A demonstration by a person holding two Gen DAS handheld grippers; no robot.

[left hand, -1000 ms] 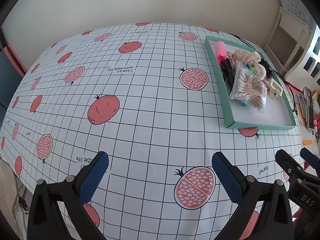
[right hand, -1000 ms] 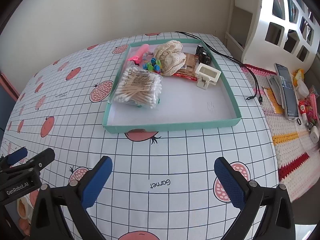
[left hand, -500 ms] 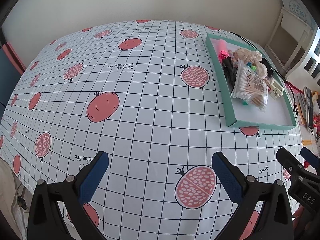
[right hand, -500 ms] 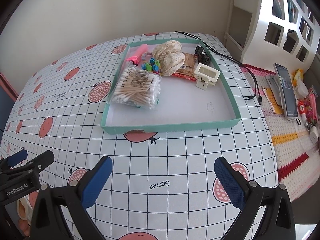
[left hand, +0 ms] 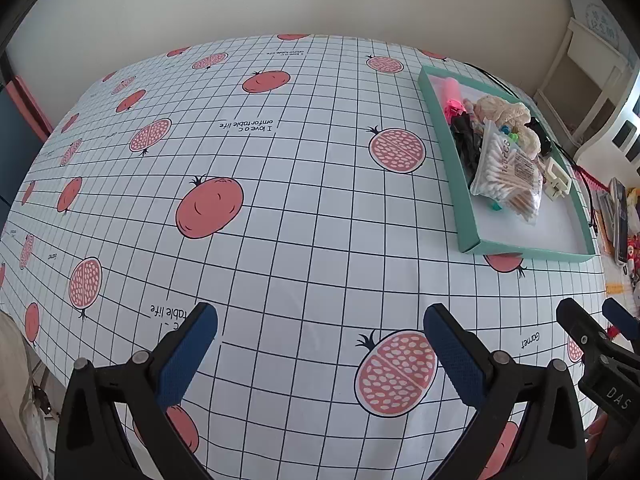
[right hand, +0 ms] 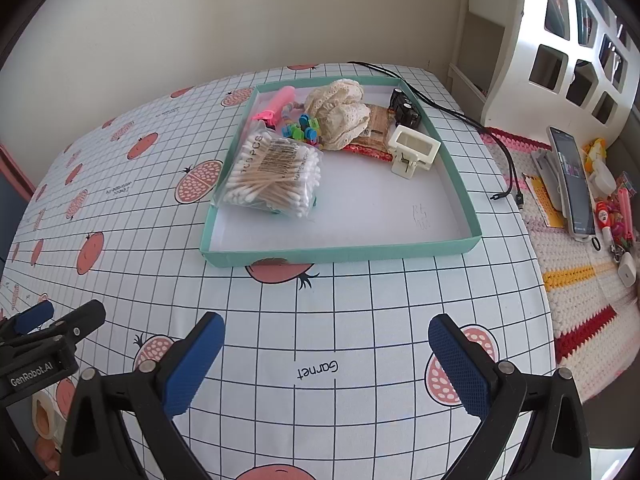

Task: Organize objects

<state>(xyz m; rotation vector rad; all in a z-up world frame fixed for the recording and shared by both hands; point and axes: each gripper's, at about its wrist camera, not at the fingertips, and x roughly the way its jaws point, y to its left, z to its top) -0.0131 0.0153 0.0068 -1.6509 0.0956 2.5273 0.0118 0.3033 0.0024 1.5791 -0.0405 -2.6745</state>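
Left gripper and right gripper are hovering w/ jaws apart, empty, near the teal tray. Cotton-swab bag is lying inside the tray's left side.

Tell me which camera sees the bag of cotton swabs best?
The right wrist view: the bag of cotton swabs lies close, seen from above in the teal tray. The left wrist view shows it smaller, far off to the side.
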